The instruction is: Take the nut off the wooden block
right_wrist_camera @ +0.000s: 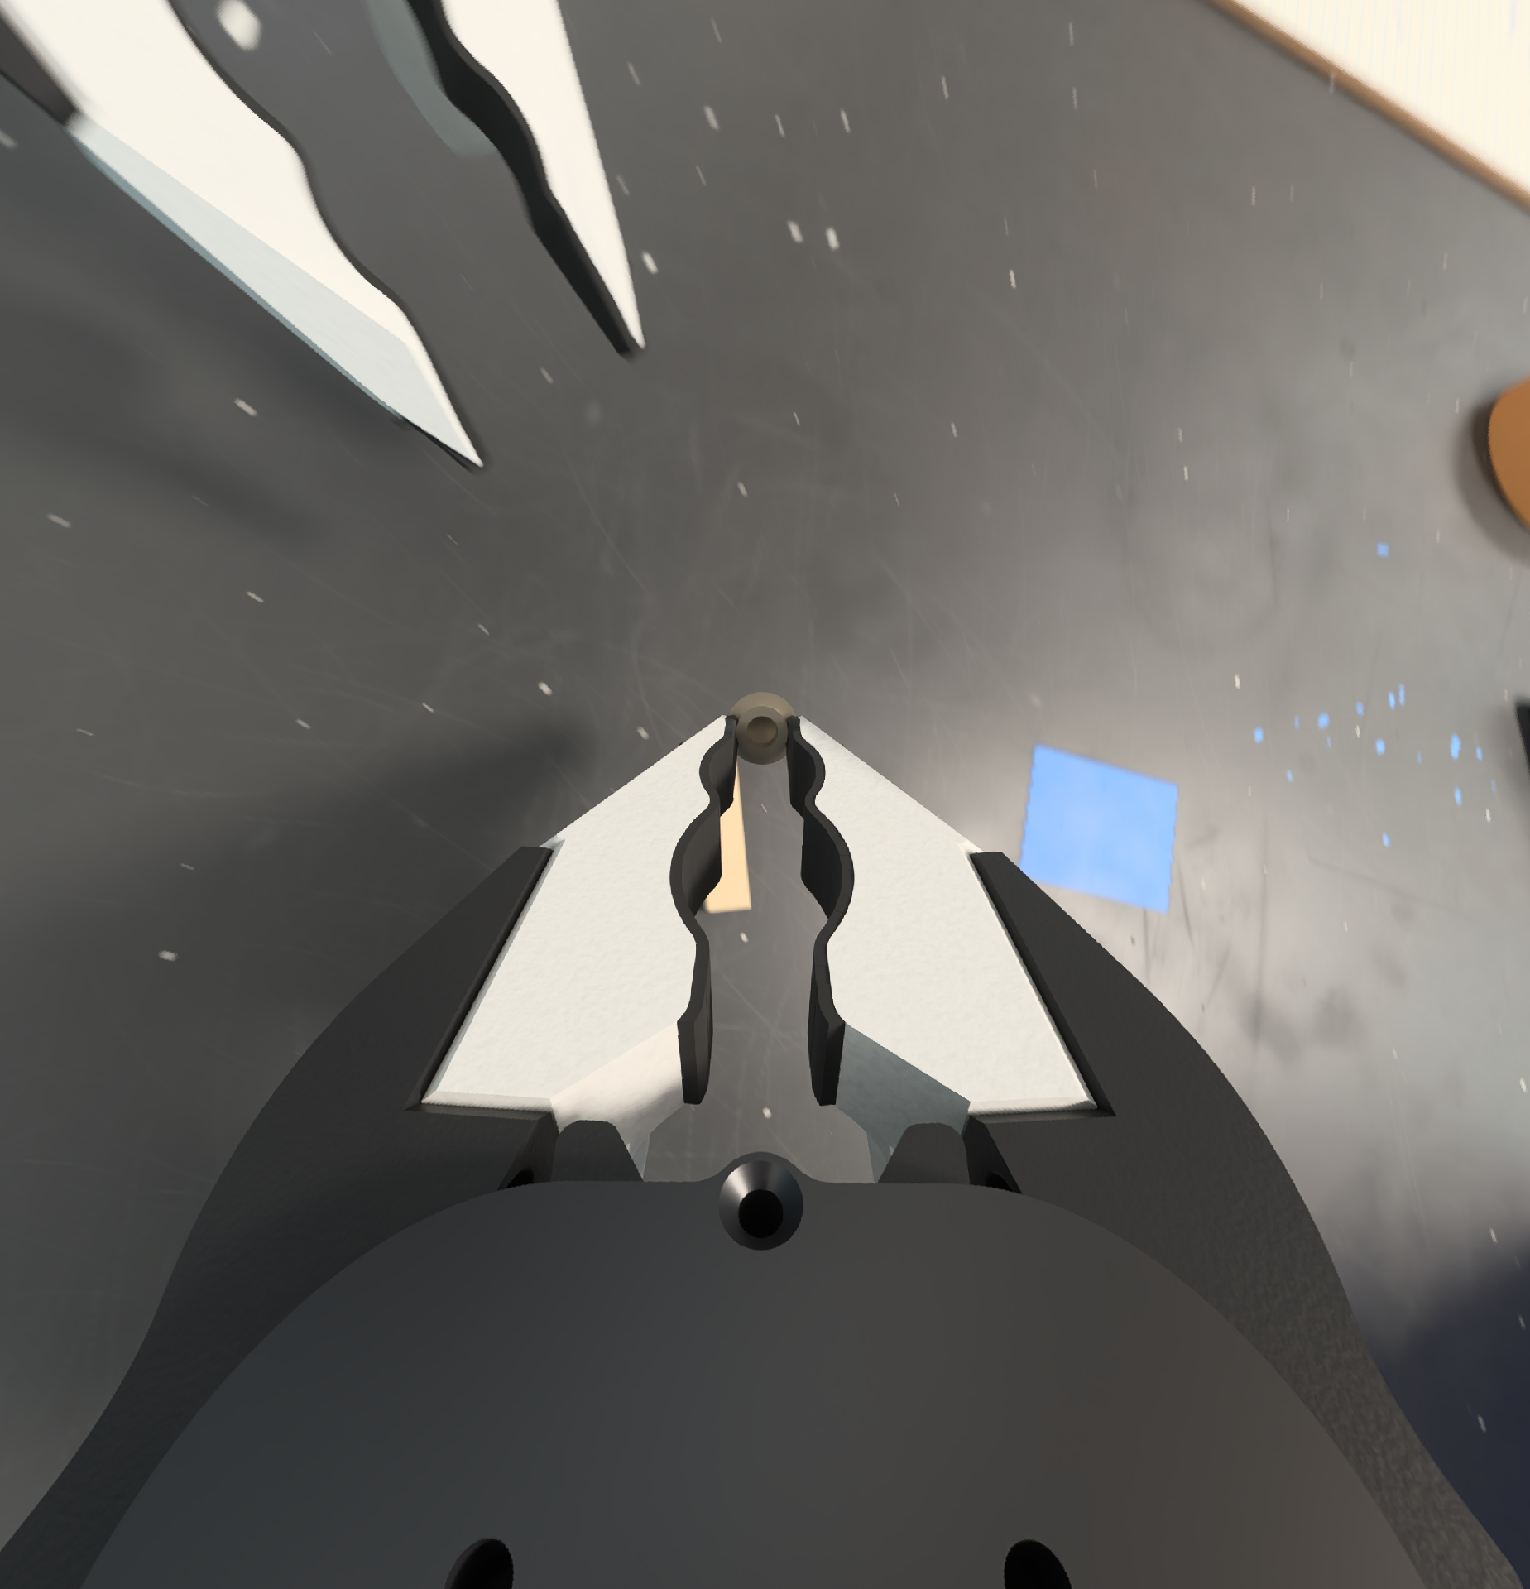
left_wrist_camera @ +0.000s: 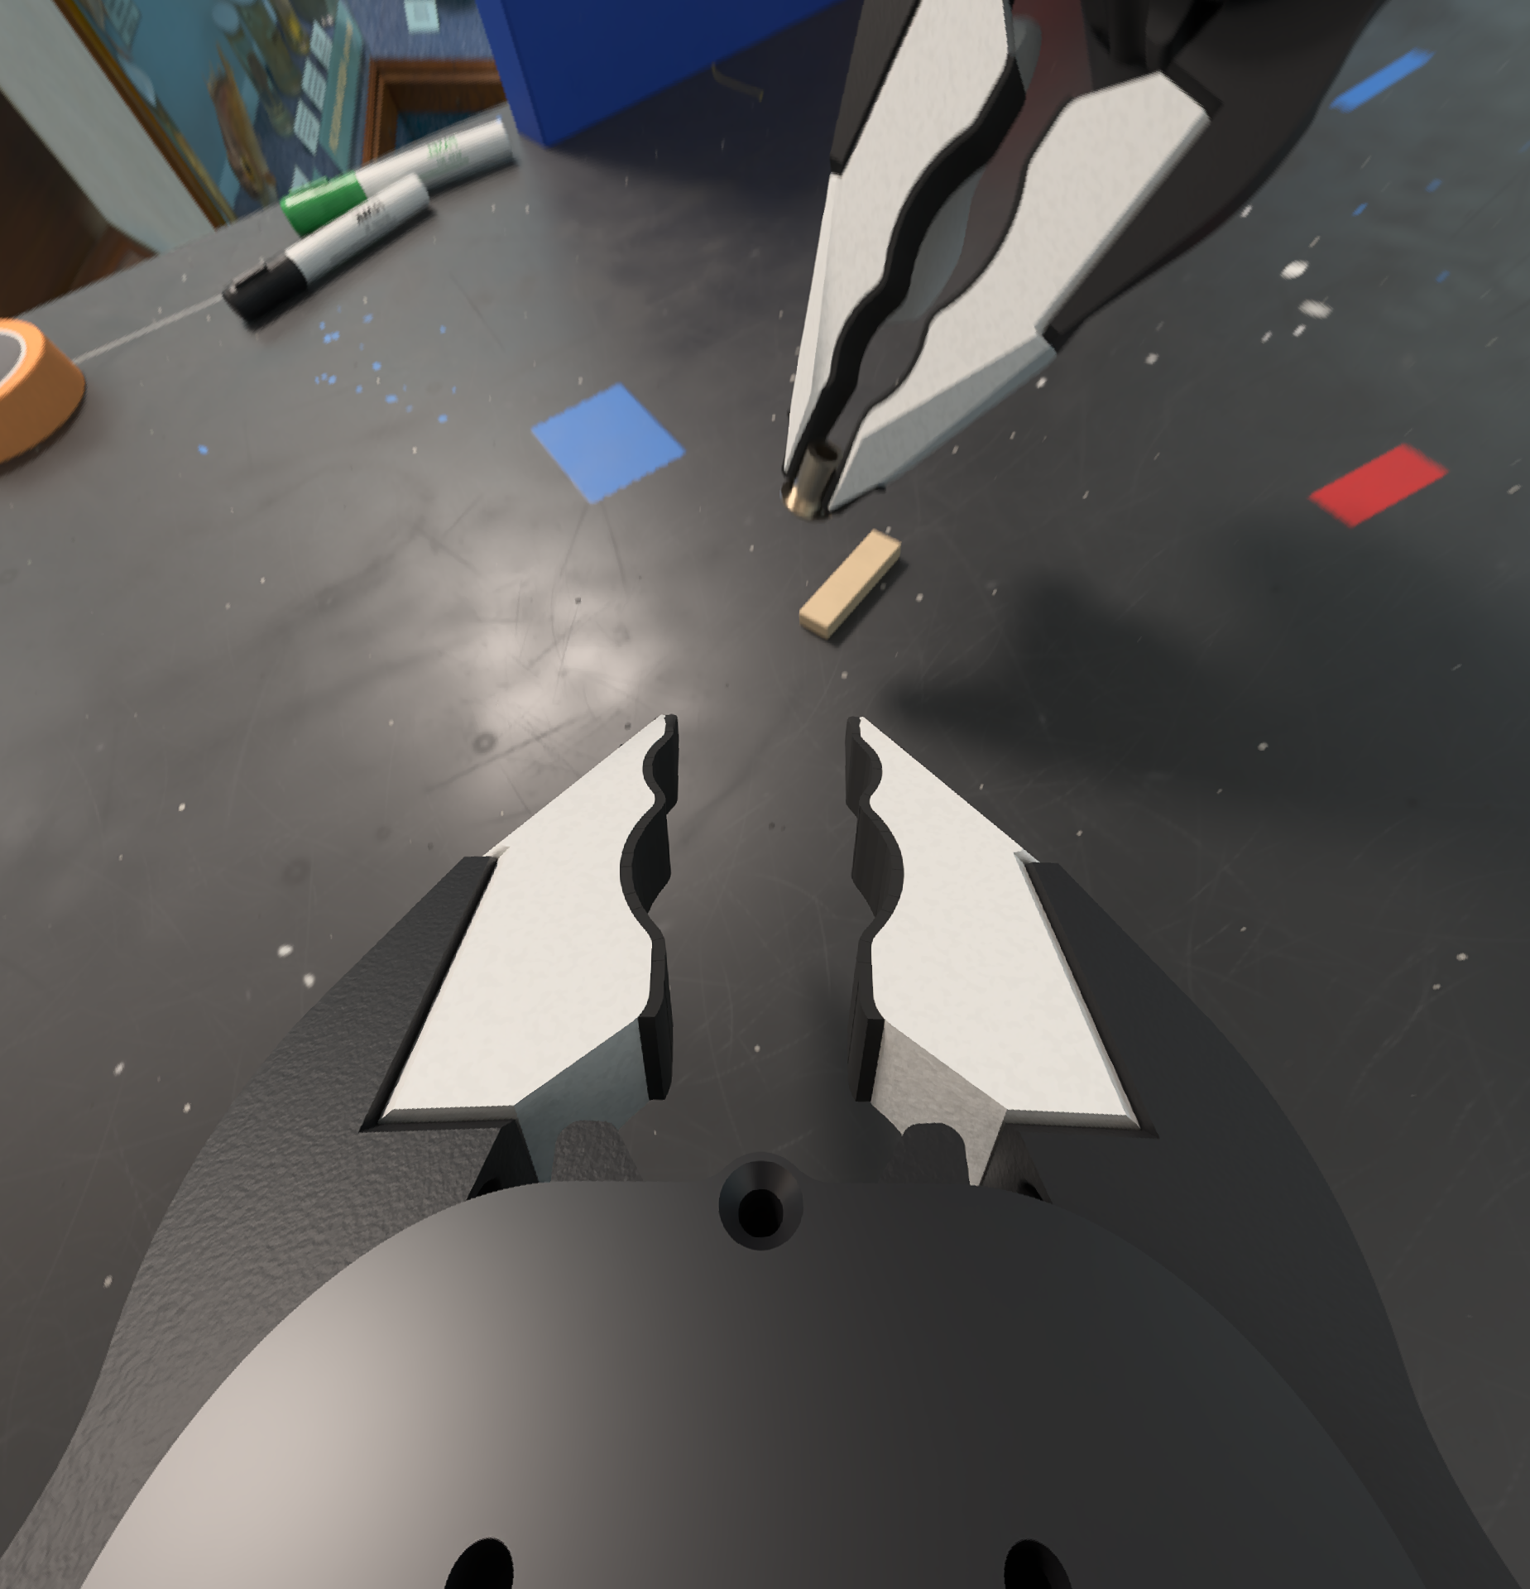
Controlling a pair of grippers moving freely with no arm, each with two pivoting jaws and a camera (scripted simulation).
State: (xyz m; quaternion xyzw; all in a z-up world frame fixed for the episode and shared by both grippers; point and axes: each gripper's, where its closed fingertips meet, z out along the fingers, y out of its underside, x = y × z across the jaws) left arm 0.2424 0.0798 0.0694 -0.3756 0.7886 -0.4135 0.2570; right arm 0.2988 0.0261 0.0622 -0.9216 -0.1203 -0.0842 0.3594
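A small tan wooden block (left_wrist_camera: pixel 850 585) lies flat on the dark table; in the right wrist view it (right_wrist_camera: pixel 732 868) shows between that gripper's fingers, below them. A small brass-grey nut (left_wrist_camera: pixel 806 492) is pinched in the tips of my right gripper (left_wrist_camera: pixel 817 490), just beyond the block and apart from it. In the right wrist view my right gripper (right_wrist_camera: pixel 761 729) is shut on the nut (right_wrist_camera: pixel 761 736). My left gripper (left_wrist_camera: pixel 761 731) is open and empty, short of the block. It also shows in the right wrist view (right_wrist_camera: pixel 555 404), at the upper left.
A blue square patch (left_wrist_camera: pixel 608 440) and a red patch (left_wrist_camera: pixel 1377 481) mark the dark table (left_wrist_camera: pixel 314 688). Two markers (left_wrist_camera: pixel 340 245) and an orange tape roll (left_wrist_camera: pixel 13 387) lie at the far left. A blue box (left_wrist_camera: pixel 649 52) stands at the back.
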